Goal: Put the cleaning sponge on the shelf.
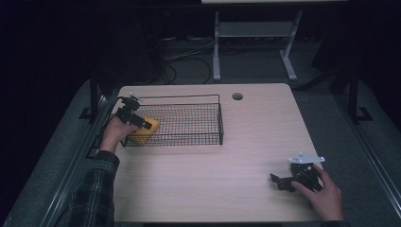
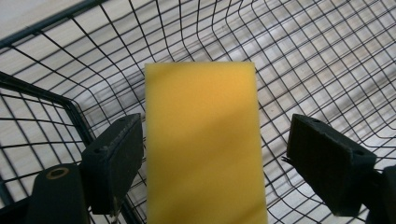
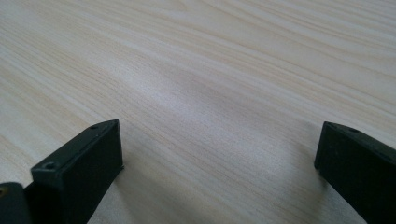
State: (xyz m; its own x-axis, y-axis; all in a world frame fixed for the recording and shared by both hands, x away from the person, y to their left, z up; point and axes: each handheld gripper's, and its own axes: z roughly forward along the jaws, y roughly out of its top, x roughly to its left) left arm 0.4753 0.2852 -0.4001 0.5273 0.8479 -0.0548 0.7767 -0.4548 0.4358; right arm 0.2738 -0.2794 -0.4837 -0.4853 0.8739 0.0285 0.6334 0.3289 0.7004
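Here, left gripper (image 2: 205, 163) spread apart around yellow rectangular sponge (image 2: 203, 140) in black wire basket (image 1: 189, 124), far left, right gripper (image 3: 219, 172) likewise apart over pale wooden table (image 3: 210, 70), near right.

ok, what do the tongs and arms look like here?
Both tongs are black. The left tongs have blocky rectangular jaws with small screw holes and a brass-ringed hole at the base. The right tongs carry a grey three-cornered plate on top. The left sleeve is dark plaid.
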